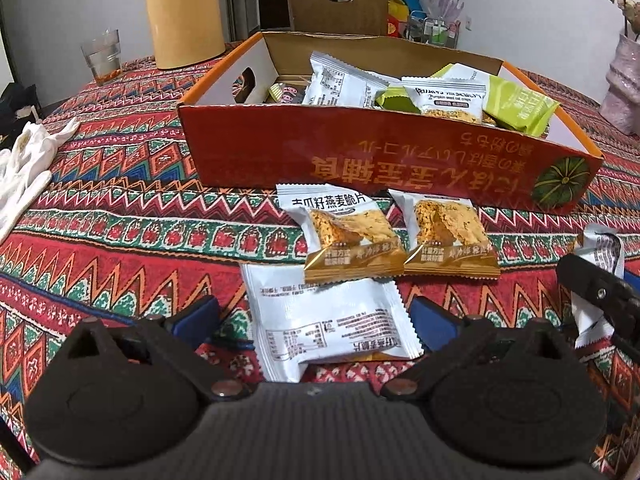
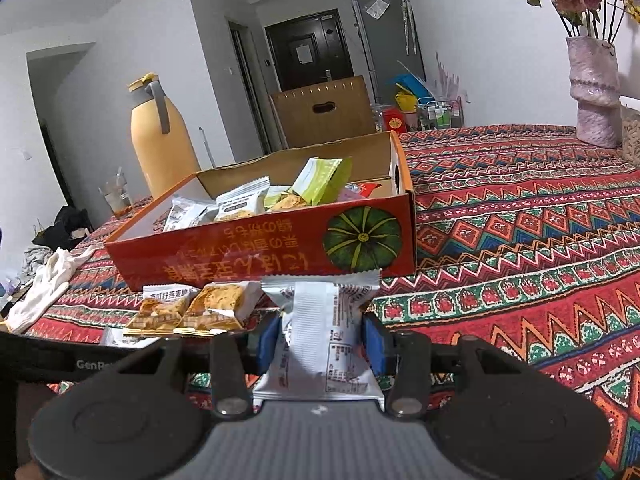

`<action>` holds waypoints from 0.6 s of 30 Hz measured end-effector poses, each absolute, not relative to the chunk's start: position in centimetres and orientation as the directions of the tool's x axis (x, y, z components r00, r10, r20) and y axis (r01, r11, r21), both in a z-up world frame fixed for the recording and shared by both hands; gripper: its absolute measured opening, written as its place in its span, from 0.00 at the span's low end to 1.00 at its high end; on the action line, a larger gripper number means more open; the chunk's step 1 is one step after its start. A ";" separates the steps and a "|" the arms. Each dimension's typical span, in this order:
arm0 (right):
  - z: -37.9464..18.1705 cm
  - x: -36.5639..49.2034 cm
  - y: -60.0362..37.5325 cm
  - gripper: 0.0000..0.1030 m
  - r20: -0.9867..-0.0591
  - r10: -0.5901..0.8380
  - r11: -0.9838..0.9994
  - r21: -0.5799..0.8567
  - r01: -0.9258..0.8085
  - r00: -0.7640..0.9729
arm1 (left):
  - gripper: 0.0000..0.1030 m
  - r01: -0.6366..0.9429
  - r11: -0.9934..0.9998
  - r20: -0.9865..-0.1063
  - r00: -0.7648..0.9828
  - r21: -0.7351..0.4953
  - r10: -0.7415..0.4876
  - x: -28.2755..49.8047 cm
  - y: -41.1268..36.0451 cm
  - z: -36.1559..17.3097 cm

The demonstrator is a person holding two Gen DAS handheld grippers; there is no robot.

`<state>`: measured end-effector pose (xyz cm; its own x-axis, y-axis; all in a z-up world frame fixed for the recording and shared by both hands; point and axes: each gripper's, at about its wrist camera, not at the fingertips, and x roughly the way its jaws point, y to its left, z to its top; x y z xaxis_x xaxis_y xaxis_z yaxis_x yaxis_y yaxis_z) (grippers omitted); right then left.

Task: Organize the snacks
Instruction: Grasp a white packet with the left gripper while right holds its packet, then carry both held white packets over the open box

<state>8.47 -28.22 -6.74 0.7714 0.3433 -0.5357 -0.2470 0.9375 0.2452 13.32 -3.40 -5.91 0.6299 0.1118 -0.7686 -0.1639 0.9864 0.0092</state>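
An orange cardboard box holds several white and green snack packets. In front of it on the patterned cloth lie two oat-crisp packets face up and one white packet face down. My left gripper is open, its blue pads on either side of the face-down packet. My right gripper is shut on a white snack packet, held above the cloth in front of the box; it shows at the right edge of the left wrist view.
A yellow jug and a glass stand behind the box at left. White gloves lie at the left edge. A pale vase with flowers stands at far right. A brown carton sits behind the table.
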 end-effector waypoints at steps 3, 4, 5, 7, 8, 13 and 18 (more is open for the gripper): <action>-6.8 8.5 -28.2 0.43 -0.536 0.343 0.938 0.245 -0.247 0.771 | 0.97 -0.161 0.987 -0.763 0.637 0.006 0.108 13.0 -3.1 -5.9; -6.8 8.5 -28.2 0.43 -0.536 0.343 0.938 0.244 -0.247 0.772 | 0.94 -0.163 0.987 -0.760 0.641 0.005 0.109 12.8 -3.0 -5.9; -6.8 8.5 -28.2 0.43 -0.537 0.342 0.938 0.243 -0.246 0.771 | 0.93 -0.165 0.986 -0.757 0.644 0.005 0.112 12.7 -2.9 -5.8; -6.8 8.6 -28.1 0.43 -0.539 0.339 0.939 0.240 -0.245 0.771 | 0.83 -0.168 0.986 -0.750 0.652 0.005 0.115 12.5 -2.8 -5.7; -6.8 8.6 -28.1 0.43 -0.539 0.338 0.940 0.238 -0.245 0.771 | 0.80 -0.168 0.986 -0.744 0.658 0.003 0.114 12.4 -2.7 -5.6; -6.9 8.5 -28.0 0.43 -0.541 0.329 0.943 0.227 -0.242 0.774 | 0.56 -0.148 0.988 -0.727 0.683 -0.034 0.077 11.5 -1.8 -5.2; -6.8 8.4 -27.8 0.43 -0.541 0.317 0.948 0.213 -0.238 0.779 | 0.41 -0.113 0.993 -0.709 0.703 -0.038 0.053 10.5 -1.5 -5.3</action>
<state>8.38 -27.81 -6.82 0.7791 0.3171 -0.5408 -0.2376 0.9477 0.2133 10.49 -1.49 -5.27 0.7027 0.0528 -0.7095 -0.1127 0.9929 -0.0377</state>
